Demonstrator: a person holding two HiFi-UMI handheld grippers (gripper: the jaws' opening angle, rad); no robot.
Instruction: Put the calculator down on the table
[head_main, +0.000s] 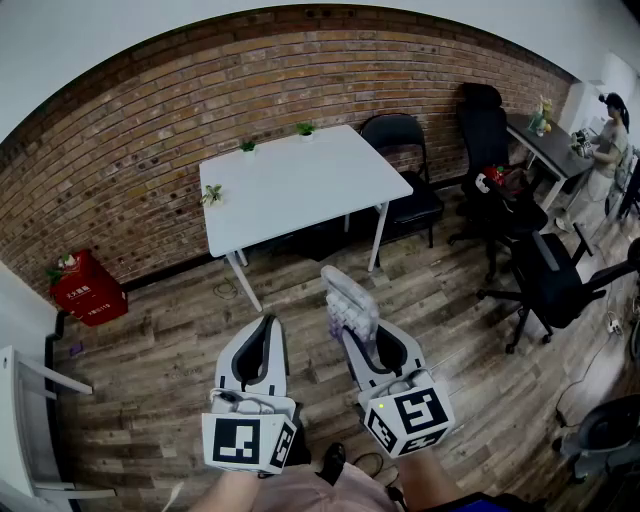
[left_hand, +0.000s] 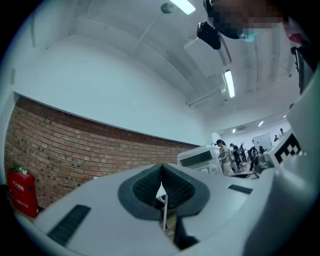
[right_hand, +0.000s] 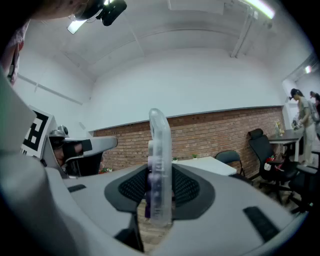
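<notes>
The calculator (head_main: 349, 298), pale with purple keys, stands on edge between the jaws of my right gripper (head_main: 358, 338), which is shut on it. In the right gripper view the calculator (right_hand: 159, 170) rises upright out of the dark pads. My left gripper (head_main: 257, 352) hangs beside it on the left with its jaws closed and nothing in them; in the left gripper view the pads (left_hand: 145, 187) meet with only a thin slit. The white table (head_main: 300, 182) stands ahead near the brick wall, well beyond both grippers, over the wooden floor.
Small potted plants (head_main: 305, 128) sit along the table's far and left edges. A black folding chair (head_main: 405, 170) stands at its right, with office chairs (head_main: 545, 275) and a desk further right, where a person (head_main: 605, 150) stands. A red box (head_main: 87, 290) lies at the left wall.
</notes>
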